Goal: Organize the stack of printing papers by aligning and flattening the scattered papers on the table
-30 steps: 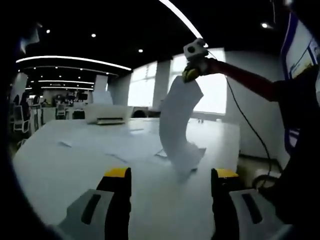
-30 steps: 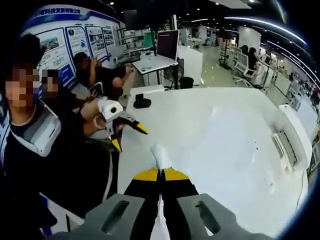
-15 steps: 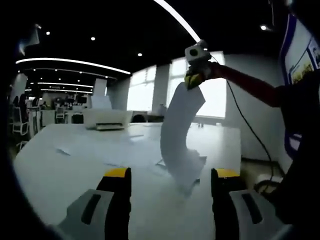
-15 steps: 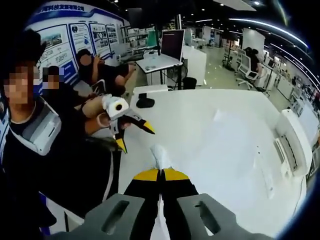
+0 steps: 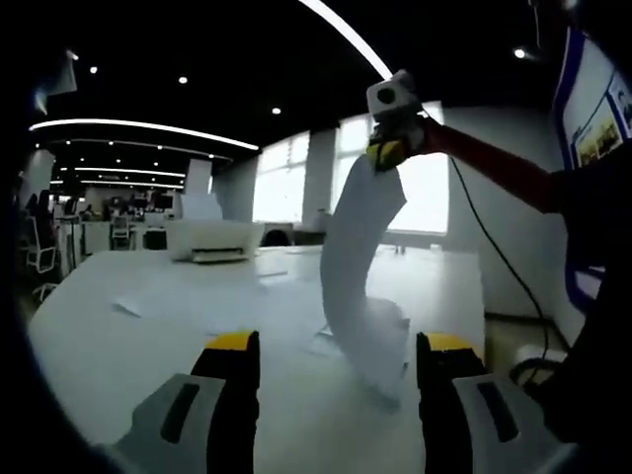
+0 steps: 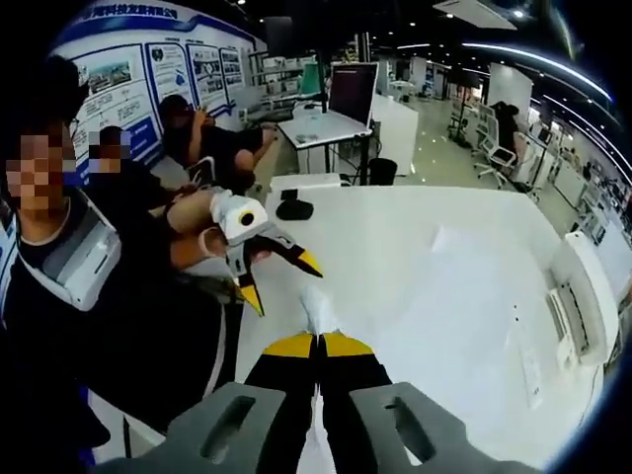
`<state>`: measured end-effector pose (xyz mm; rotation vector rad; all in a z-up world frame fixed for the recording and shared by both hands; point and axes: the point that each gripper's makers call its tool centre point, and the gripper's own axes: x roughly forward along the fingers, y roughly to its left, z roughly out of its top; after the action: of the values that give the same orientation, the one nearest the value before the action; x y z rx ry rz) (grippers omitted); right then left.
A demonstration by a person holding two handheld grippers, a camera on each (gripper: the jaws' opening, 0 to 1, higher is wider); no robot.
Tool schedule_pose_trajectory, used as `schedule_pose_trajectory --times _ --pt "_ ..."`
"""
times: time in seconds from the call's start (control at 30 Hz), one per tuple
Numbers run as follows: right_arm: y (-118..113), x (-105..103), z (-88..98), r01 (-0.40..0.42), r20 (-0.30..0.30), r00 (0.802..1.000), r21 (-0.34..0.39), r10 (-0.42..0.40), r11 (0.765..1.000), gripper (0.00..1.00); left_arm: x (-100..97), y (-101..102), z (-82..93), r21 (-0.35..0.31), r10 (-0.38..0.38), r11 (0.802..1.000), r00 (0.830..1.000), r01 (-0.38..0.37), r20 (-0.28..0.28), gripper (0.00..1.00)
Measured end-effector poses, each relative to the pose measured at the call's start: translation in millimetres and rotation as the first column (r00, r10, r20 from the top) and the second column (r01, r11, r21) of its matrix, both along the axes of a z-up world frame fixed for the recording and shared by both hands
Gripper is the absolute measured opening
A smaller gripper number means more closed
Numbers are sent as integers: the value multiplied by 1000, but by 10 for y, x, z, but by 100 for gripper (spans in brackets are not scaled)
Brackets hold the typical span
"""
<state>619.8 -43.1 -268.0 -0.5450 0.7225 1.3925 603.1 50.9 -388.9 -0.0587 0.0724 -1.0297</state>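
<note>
My right gripper (image 6: 317, 345) is shut on the top edge of a white sheet of paper (image 6: 318, 310). In the left gripper view the right gripper (image 5: 387, 150) holds that paper (image 5: 357, 259) high, and it hangs in a curve with its lower end resting on the white table (image 5: 148, 365). My left gripper (image 5: 339, 344) is open and low over the table, with the hanging sheet just beyond its jaws. In the right gripper view the left gripper (image 6: 279, 281) is open beside the sheet, held by a hand. More loose sheets (image 5: 265, 286) lie flat farther back on the table.
A white printer (image 5: 212, 239) stands at the table's far end, also seen as the printer (image 6: 581, 296) at the right edge. A black object (image 6: 293, 209) lies near a table corner. Loose papers (image 6: 446, 238) lie on the table (image 6: 415, 306). People sit and stand at left.
The right gripper has raised the sheet a little, and its lower end has slid nearer my left jaws. In the right gripper view the left gripper has come closer to the sheet.
</note>
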Motion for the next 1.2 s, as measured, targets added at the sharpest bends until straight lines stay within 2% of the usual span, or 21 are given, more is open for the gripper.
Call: schedule_pose_trajectory --times 0.53,0.87,1.03,1.2 --pt "256 -79 -17 -59 1 998 -27 59 998 0 123 -87 177 -11 -6 1000 999 6 33 65" --pt "289 -60 0 -74 2 997 -36 74 997 0 187 -119 195 -16 -8 1000 999 9 37 64" --pt "323 -53 23 -80 3 997 -34 81 996 0 219 -154 233 -19 -15 1000 998 16 64 54" --pt "347 -81 18 -86 5 996 -37 87 996 0 241 -196 238 -27 -18 999 998 20 57 55"
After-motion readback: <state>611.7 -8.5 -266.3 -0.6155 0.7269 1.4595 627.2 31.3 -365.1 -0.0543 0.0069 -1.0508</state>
